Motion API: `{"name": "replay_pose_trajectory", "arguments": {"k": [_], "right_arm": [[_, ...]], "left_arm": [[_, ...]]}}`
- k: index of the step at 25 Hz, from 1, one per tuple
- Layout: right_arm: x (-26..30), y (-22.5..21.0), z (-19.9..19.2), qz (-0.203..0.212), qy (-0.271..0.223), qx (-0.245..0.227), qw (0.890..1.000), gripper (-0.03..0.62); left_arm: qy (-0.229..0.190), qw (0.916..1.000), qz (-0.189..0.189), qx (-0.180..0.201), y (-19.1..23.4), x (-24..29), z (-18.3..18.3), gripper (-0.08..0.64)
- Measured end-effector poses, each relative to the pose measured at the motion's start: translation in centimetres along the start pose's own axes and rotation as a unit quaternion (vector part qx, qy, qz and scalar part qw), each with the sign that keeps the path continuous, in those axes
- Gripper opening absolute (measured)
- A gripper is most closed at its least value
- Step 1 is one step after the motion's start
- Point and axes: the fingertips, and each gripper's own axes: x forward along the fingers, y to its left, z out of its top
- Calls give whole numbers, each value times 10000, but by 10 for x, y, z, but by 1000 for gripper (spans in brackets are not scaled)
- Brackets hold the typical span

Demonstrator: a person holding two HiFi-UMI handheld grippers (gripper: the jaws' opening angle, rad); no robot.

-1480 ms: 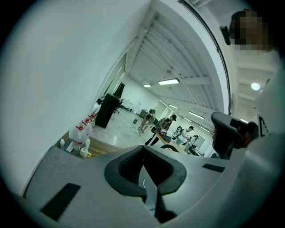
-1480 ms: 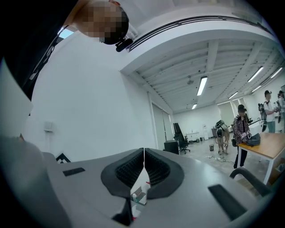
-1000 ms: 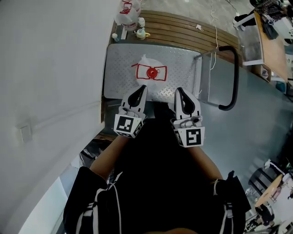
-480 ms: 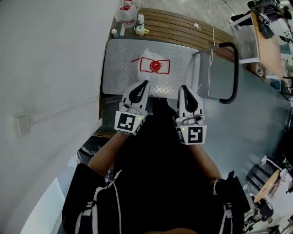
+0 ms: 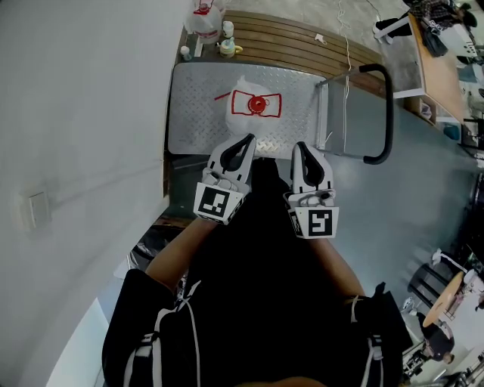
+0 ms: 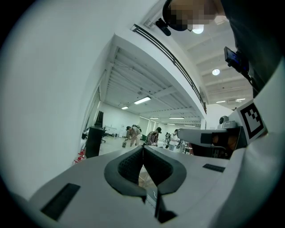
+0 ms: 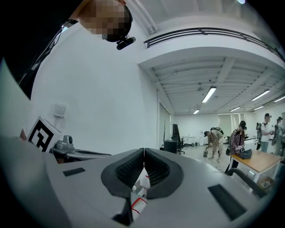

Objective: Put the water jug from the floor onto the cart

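The water jug, clear with a red cap and red handle frame, stands on the cart's metal deck. My left gripper and right gripper hang side by side over the deck's near edge, just short of the jug and not touching it. Both are shut with nothing between the pads. In the left gripper view the left gripper has its jaws closed tip to tip. In the right gripper view the right gripper is closed too, and a bit of the jug shows below the jaws.
The cart's black push handle rises at its right end. A wall runs along the left. Behind the cart lie wooden slats, a second jug and small bottles. A desk stands far right. People stand far off.
The gap between the jug on the cart and both grippers has widened a little. Both grippers stay shut and empty.
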Motion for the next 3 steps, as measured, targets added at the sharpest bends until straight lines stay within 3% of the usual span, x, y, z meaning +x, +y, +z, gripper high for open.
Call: {"name": "replay_pose_trajectory", "arguments": {"k": [3], "right_arm": [[-1,4,-4,-16,55,-15,10000,18]], "left_arm": [[18,10000,-26,-6,4,-4,-3,18]]}}
